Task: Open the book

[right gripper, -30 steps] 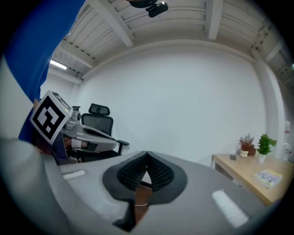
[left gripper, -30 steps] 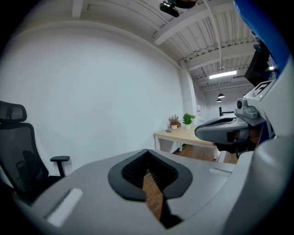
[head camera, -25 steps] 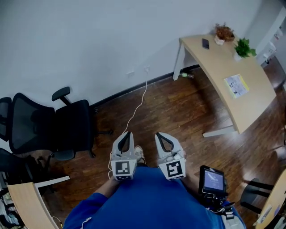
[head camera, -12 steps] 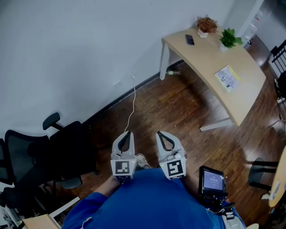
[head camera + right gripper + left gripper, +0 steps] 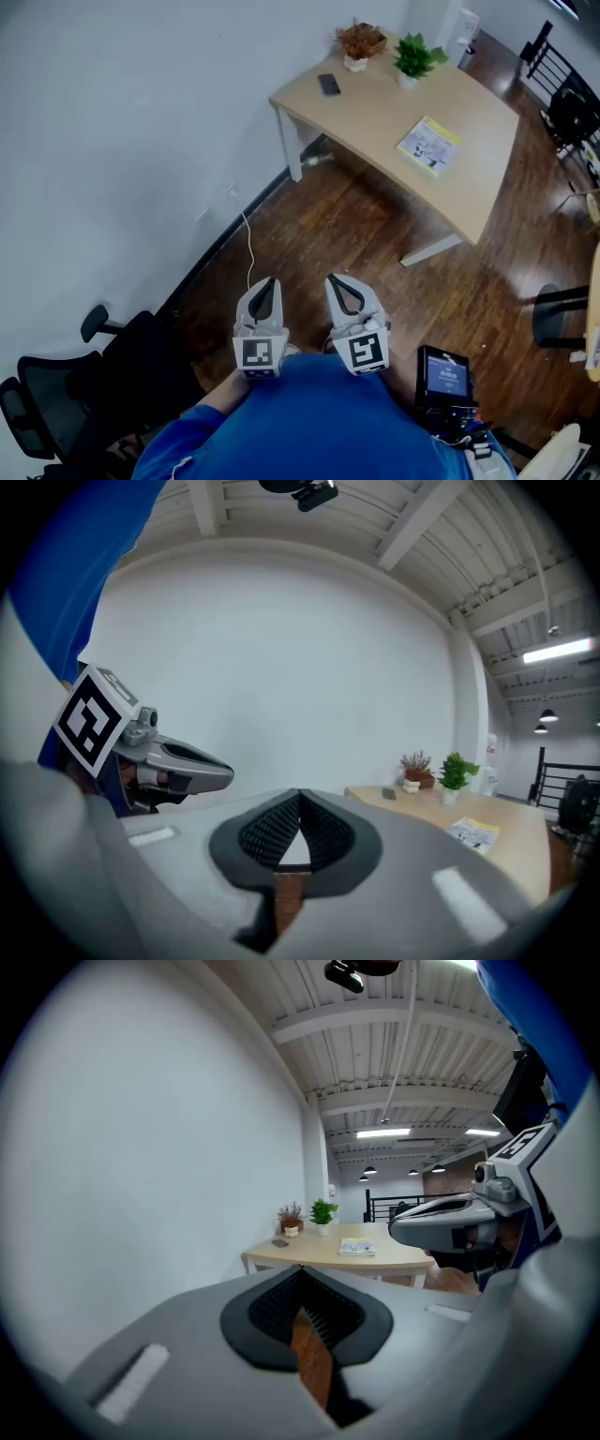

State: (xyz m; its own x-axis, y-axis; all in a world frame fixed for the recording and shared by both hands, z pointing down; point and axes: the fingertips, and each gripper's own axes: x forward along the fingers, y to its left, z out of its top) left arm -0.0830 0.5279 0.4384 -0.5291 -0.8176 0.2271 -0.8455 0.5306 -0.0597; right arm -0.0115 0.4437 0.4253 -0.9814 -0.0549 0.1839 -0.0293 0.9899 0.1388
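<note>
The book (image 5: 429, 145), a thin one with a yellow and white cover, lies closed on the light wooden table (image 5: 473, 192) at the upper right of the head view. It also shows far off in the left gripper view as the book (image 5: 357, 1247) and in the right gripper view as the book (image 5: 474, 832). My left gripper (image 5: 265, 285) and right gripper (image 5: 338, 281) are held side by side close to my body, over the wooden floor and well short of the table. Both are shut with nothing between the pads.
On the table stand a dark phone (image 5: 329, 84), a dried plant (image 5: 359, 42) and a green plant (image 5: 416, 58). A black office chair (image 5: 66, 408) is at the lower left, and a white cable (image 5: 247, 246) runs along the floor. A small screen device (image 5: 444, 377) hangs at my right hip.
The head view has swung round: the table and book have slid left and nearer, and the office chairs have dropped to the lower-left corner. Both grippers kept their place before my body, still shut.
</note>
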